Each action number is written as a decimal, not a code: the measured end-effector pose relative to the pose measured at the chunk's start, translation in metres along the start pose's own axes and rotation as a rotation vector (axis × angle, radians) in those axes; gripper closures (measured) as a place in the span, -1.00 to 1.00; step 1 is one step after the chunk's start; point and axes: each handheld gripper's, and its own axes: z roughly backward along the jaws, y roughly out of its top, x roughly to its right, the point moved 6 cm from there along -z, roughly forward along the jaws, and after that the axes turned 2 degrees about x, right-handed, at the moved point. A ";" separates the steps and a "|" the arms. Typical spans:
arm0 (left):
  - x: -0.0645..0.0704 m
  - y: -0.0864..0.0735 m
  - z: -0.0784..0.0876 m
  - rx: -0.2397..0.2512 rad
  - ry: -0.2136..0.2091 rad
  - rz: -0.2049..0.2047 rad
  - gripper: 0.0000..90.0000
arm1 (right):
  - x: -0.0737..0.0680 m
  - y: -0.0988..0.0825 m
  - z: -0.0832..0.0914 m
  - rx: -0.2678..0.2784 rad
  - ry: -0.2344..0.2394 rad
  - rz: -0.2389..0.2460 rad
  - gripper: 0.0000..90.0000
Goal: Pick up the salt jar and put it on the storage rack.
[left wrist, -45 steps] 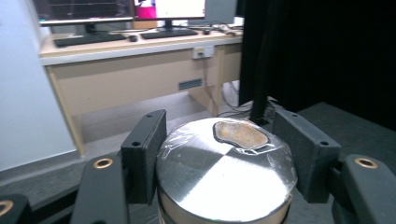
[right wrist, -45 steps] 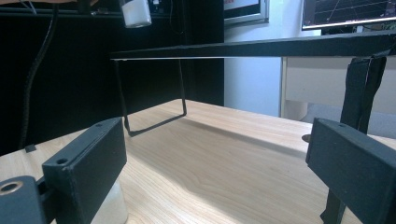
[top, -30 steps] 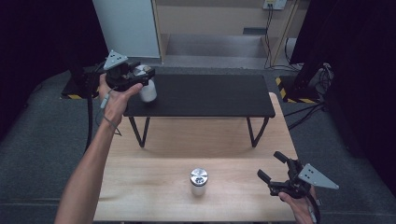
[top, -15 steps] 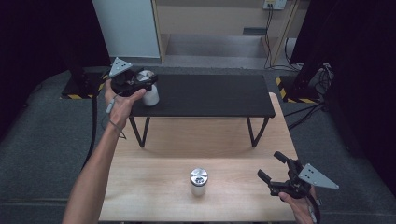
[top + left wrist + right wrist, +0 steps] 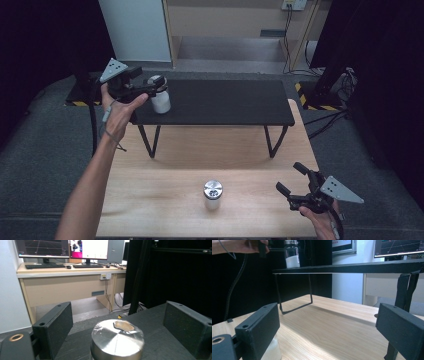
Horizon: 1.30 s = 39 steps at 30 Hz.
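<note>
The black raised surface [image 5: 225,102] spans the back of the wooden surface [image 5: 165,200], and near its left end stands the shaker jar [image 5: 160,100], upright: a clear glass body half filled with white powder, capped by a shiny metal lid whose top in the left gripper view bears a brownish patch. No label or writing can be read on it. The left gripper [image 5: 159,88] sits around the lid, its fingers [image 5: 55,327] having just been opening, now released and clear of the metal on both sides. A second shaker [image 5: 212,194], same build, stands on the wooden surface. The right gripper [image 5: 292,181] hovers at the right corner, fingers spread, grasping nothing.
</note>
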 end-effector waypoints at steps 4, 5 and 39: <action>0.000 0.005 0.016 -0.003 -0.023 -0.031 -0.83 | -0.001 0.000 -0.001 -0.002 0.004 0.002 -0.88; 0.000 0.006 0.020 0.001 -0.032 -0.031 -0.83 | -0.001 0.000 -0.001 -0.002 0.005 0.002 -0.88; 0.016 -0.037 0.085 -0.016 -0.351 -0.163 -0.83 | -0.004 0.000 -0.005 -0.017 0.016 0.010 -0.88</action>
